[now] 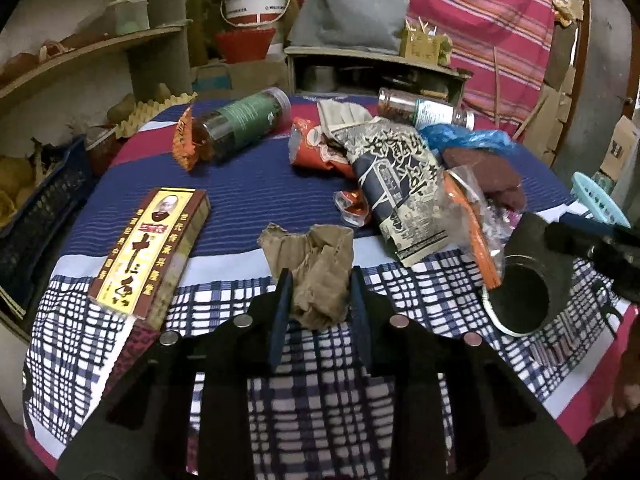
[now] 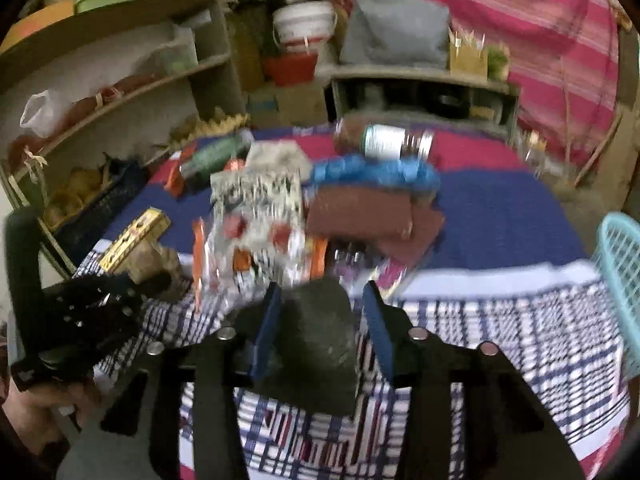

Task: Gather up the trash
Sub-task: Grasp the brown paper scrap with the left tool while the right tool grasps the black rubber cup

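Crumpled brown paper [image 1: 316, 276] near the front edge of the cloth-covered desk [image 1: 248, 184], between the left gripper [image 1: 322, 304] fingers, which are narrowed around it; whether they pinch it cannot be told. Right gripper [image 2: 320, 312] grasps a dark can [image 2: 316, 344], mouth toward the paper. Risk: springy paper may slip free, or drag the cloth upward.

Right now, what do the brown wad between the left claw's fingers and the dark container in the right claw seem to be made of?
The brown wad looks like crumpled kraft paper or thin card: matte, creased, torn at the edges. The dark container seems rigid, with a matte dark wall and a pale rim at its open mouth; probably coated cardboard or plastic, though the blurred right view leaves it open.
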### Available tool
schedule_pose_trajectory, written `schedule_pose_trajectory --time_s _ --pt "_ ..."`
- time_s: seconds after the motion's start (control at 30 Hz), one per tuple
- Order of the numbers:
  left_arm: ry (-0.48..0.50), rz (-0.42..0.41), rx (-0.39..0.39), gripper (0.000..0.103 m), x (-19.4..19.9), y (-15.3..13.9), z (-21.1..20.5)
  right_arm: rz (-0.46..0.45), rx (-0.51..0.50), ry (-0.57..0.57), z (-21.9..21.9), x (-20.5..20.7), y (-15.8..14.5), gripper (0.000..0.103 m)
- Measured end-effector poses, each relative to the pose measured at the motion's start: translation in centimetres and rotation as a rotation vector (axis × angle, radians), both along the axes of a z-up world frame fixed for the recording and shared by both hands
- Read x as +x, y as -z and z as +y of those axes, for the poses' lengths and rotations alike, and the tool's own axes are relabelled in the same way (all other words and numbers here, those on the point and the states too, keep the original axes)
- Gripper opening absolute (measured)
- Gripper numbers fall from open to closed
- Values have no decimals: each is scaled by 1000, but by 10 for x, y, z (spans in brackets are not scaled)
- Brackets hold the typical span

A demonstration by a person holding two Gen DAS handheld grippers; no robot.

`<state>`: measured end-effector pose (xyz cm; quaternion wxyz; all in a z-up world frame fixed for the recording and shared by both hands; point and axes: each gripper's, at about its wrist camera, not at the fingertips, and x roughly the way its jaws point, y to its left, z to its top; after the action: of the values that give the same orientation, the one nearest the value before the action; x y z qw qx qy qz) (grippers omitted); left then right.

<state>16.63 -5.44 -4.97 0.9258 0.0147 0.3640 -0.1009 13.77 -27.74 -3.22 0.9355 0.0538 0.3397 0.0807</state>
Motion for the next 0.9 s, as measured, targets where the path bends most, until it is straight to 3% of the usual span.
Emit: schedule_pose_trajectory --time_s 0.03,0.1,0.17,0.27,0.3,0.33,0.43,0.57,0.73,0.9 --pt "-2 -8 0 27 -2 -2 2 -34 -2 13 0 -6 -3 92" --pt "-5 -19 0 26 -5 -5 4 -60 14 21 2 -13 -7 95" --pt "-7 -20 -10 26 -7 -7 7 -19 24 -10 11 -9 1 95" --pt "-8 -14 -10 25 -7 -6 9 71 -75 -68 33 0 19 95" --pt "-14 -9 -13 25 -7 -5 11 94 -122 -75 38 3 25 92" --pt "-17 -9 -22 25 -7 -6 13 104 -132 -82 40 3 27 72" --pt "-26 -36 -33 25 -14 -13 19 109 -51 -97 30 2 22 73" --pt "-43 -72 -58 25 -28 -25 27 -1 -6 -51 17 -15 -2 73" --pt "-44 -178 -77 25 -50 -52 28 -181 -5 13 12 -36 -35 73" --pt "-32 -195 -75 25 -52 -55 22 -229 -35 49 7 -41 -48 73"
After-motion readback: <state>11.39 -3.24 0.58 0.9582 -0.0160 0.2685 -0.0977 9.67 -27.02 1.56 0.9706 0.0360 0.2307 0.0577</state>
